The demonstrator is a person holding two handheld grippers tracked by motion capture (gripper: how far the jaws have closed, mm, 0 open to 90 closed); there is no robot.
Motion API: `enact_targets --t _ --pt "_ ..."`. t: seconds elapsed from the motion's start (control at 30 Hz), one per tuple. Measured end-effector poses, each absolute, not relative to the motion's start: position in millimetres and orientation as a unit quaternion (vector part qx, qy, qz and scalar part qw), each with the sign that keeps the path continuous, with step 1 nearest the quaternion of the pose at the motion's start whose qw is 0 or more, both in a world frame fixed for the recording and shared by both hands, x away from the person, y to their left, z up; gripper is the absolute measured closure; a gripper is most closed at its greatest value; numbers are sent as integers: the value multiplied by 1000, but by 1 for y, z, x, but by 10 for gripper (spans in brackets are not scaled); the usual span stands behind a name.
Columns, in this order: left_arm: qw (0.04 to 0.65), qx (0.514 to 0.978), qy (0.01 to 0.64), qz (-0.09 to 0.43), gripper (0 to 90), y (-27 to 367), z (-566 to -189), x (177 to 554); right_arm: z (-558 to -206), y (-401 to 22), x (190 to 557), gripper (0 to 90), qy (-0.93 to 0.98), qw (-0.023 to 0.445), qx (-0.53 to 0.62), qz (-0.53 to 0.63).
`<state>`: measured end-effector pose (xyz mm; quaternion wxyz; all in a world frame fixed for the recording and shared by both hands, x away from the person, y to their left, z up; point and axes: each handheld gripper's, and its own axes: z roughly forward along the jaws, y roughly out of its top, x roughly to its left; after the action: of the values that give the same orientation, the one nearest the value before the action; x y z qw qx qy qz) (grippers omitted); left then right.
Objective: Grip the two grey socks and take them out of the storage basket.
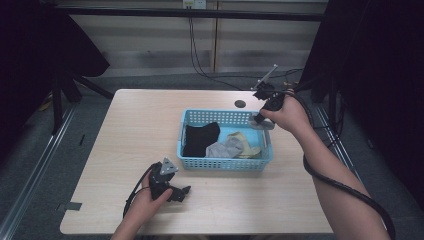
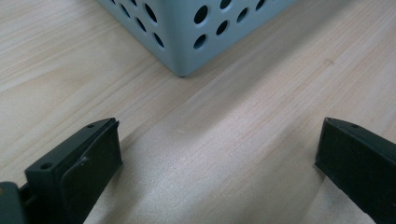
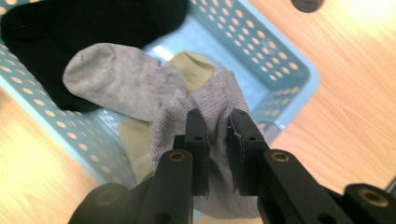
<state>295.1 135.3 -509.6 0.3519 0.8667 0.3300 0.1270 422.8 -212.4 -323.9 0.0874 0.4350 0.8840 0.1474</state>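
A light blue perforated basket (image 1: pixel 225 162) sits mid-table with a black sock (image 1: pixel 200 139), a grey sock (image 1: pixel 226 148) and a pale yellow sock (image 1: pixel 246 145) inside. My right gripper (image 1: pixel 259 119) hangs over the basket's far right corner, shut on another grey sock (image 3: pixel 212 102) that dangles above the basket (image 3: pixel 289 70). In that view a grey sock (image 3: pixel 112 79), a yellow sock (image 3: pixel 191 65) and the black sock (image 3: pixel 79 28) lie below. My left gripper (image 1: pixel 181 192) rests on the table near the basket's front left corner (image 2: pixel 182 46), its jaws wide apart and holding nothing (image 2: pixel 219 154).
A dark round hole (image 1: pixel 240 104) marks the tabletop behind the basket. Cables run from the back wall toward the right arm. A black tripod leg stands at the far left, off the table (image 1: pixel 125 130).
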Motion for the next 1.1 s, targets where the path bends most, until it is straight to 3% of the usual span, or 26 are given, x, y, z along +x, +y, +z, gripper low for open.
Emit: enact_targets --t 0.6,1.1 --pt "352 867 330 127 0 135 -510 295 -316 -268 418 800 862 101 469 164" --pt "355 864 333 127 0 135 -510 295 -307 -250 418 801 869 110 453 165"
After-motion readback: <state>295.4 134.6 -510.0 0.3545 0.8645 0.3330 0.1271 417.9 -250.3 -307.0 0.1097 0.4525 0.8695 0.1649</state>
